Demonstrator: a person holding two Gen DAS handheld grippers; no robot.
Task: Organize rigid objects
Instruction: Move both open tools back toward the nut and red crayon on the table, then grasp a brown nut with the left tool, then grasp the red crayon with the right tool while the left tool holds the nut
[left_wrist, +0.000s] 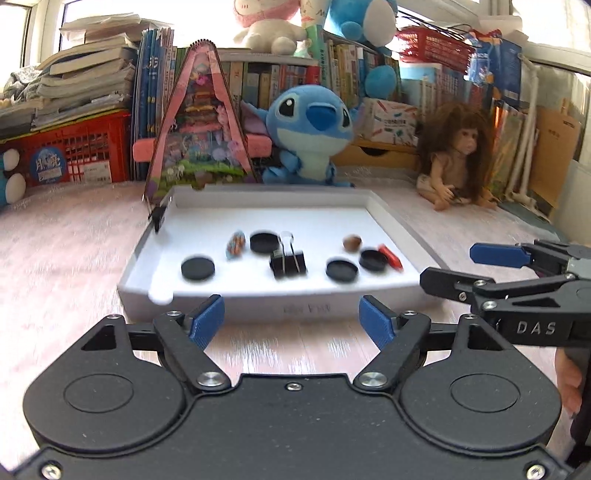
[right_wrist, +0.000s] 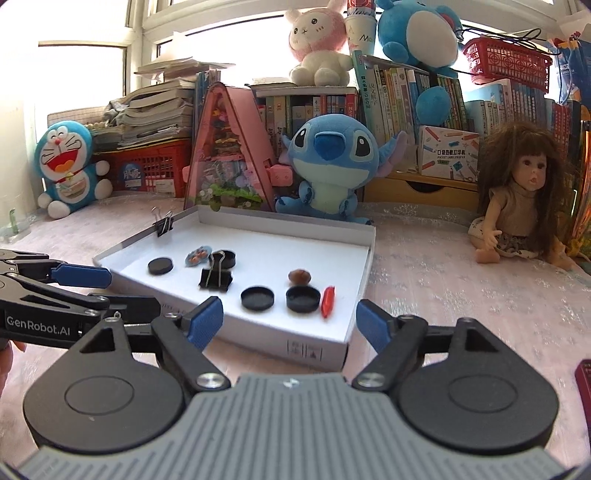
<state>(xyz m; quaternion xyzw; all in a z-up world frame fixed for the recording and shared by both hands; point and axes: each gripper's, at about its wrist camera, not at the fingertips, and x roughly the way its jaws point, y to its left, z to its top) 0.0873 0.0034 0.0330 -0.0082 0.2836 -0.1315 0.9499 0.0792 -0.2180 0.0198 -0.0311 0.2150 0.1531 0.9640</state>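
A white shallow box (left_wrist: 280, 310) (right_wrist: 317, 349) lies on the pale table. In it are several black round caps (left_wrist: 197, 267) (right_wrist: 257, 298), a black binder clip (left_wrist: 288, 260) (right_wrist: 216, 277), a small patterned piece (left_wrist: 235, 243) (right_wrist: 197, 255), a brown nut-like piece (left_wrist: 352, 242) (right_wrist: 299, 276) and a red piece (left_wrist: 390, 257) (right_wrist: 327, 301). Another binder clip (right_wrist: 162, 222) grips the box's left wall. My left gripper (left_wrist: 291, 317) is open and empty before the box's near wall. My right gripper (right_wrist: 290, 319) is open and empty at the box's near corner.
Behind the box stand a blue Stitch plush (left_wrist: 308, 133) (right_wrist: 328, 166), a pink triangular display (left_wrist: 199, 122) (right_wrist: 229, 147), a doll (left_wrist: 456, 155) (right_wrist: 524, 192), a Doraemon plush (right_wrist: 68, 166), red crates and rows of books. The right gripper shows in the left wrist view (left_wrist: 461, 273), the left gripper in the right wrist view (right_wrist: 99, 291).
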